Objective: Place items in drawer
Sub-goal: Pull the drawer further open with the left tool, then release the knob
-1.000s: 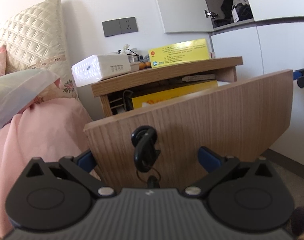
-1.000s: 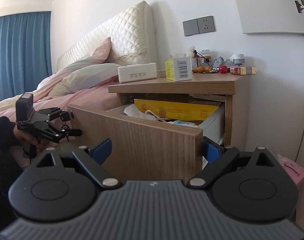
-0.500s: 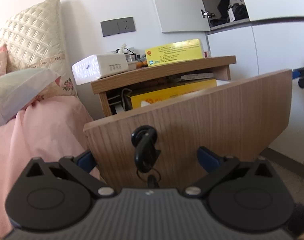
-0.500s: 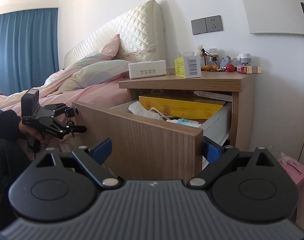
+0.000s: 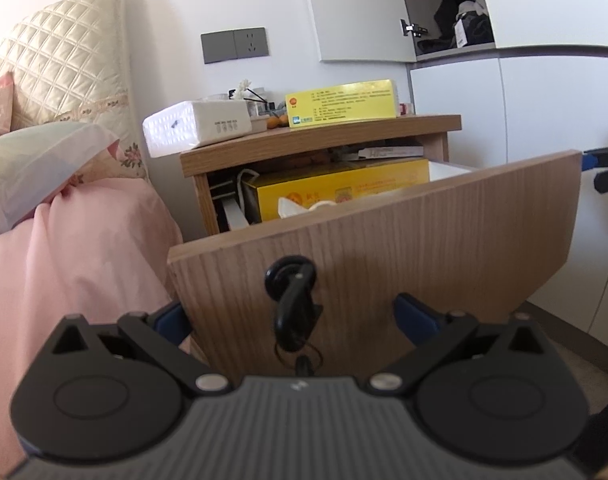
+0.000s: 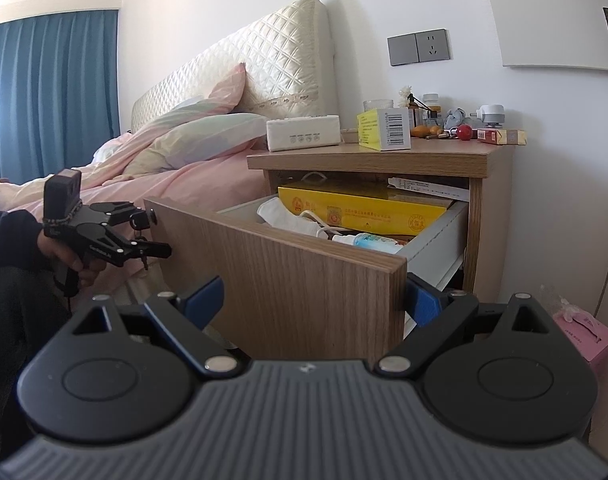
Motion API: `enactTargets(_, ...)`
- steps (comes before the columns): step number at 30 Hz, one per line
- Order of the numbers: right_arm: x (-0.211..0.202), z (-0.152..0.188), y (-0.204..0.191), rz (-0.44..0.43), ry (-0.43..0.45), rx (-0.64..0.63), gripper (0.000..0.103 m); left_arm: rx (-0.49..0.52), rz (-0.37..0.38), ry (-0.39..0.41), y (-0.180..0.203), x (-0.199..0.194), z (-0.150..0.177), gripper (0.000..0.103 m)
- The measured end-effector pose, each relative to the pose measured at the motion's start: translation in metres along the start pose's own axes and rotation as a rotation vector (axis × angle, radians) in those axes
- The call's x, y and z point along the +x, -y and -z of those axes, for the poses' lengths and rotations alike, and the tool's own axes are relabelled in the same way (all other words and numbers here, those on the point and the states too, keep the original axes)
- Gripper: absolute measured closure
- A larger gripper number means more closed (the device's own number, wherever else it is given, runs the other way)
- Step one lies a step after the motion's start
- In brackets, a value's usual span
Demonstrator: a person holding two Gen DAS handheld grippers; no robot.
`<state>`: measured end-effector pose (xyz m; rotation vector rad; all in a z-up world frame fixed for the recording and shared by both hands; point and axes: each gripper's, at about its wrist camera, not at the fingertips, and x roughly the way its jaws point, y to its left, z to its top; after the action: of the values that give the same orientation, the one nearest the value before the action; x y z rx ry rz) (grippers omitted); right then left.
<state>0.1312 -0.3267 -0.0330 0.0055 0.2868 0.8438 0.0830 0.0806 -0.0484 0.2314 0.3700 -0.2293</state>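
The wooden nightstand drawer [image 5: 423, 240] stands pulled open, with a black key [image 5: 292, 300] hanging in its front lock. Inside lie a yellow box [image 6: 363, 210], a white mask [image 6: 288, 216] and a small bottle [image 6: 367, 240]. My left gripper [image 5: 296, 316] is open, its blue fingers either side of the key, close to the drawer front; it also shows in the right wrist view [image 6: 144, 236]. My right gripper [image 6: 315, 296] is open and straddles the drawer front's right corner. On the nightstand top [image 6: 383, 156] sit a yellow carton [image 6: 383, 128] and a white tissue pack [image 6: 304, 132].
A bed with pink bedding [image 6: 176, 176] and pillows lies left of the nightstand. Small bottles, a red ball [image 6: 463, 133] and a red packet [image 6: 499, 136] crowd the back of the top. A pink tissue box [image 6: 583, 332] sits on the floor at right. White wardrobe doors [image 5: 503, 100] stand beyond.
Both grippers have shifted slightly relative to the drawer; the view has drifted a little. The drawer stays open and both grippers stay open.
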Motion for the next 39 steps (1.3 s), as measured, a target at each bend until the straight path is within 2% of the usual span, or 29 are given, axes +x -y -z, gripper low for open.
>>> enactTargets(5, 0.0, 0.001, 0.001, 0.003, 0.009, 0.005, 0.006, 0.0, 0.001, -0.001, 0.0, 0.0, -0.001, 0.0)
enactTargets(11, 0.002, 0.003, -0.007, 0.052, 0.019, -0.028, 0.007, -0.001, 0.002, 0.005, 0.001, -0.002, -0.002, 0.0)
enactTargets(22, -0.005, -0.004, -0.016, 0.143, 0.09, -0.059, 0.01, -0.025, -0.006, 0.054, -0.002, -0.015, -0.008, 0.0)
enactTargets(27, -0.013, -0.011, -0.02, 0.157, 0.146, -0.051, 0.01, -0.056, -0.017, 0.081, -0.006, -0.021, -0.013, 0.0)
enactTargets(32, -0.019, -0.02, -0.029, 0.182, 0.207, -0.038, 0.01, -0.033, -0.021, 0.077, -0.001, -0.022, -0.015, 0.0)
enactTargets(39, -0.01, -0.029, -0.05, 0.224, 0.218, -0.037, 0.01, -0.036, -0.039, 0.095, 0.0, -0.024, -0.019, 0.0)
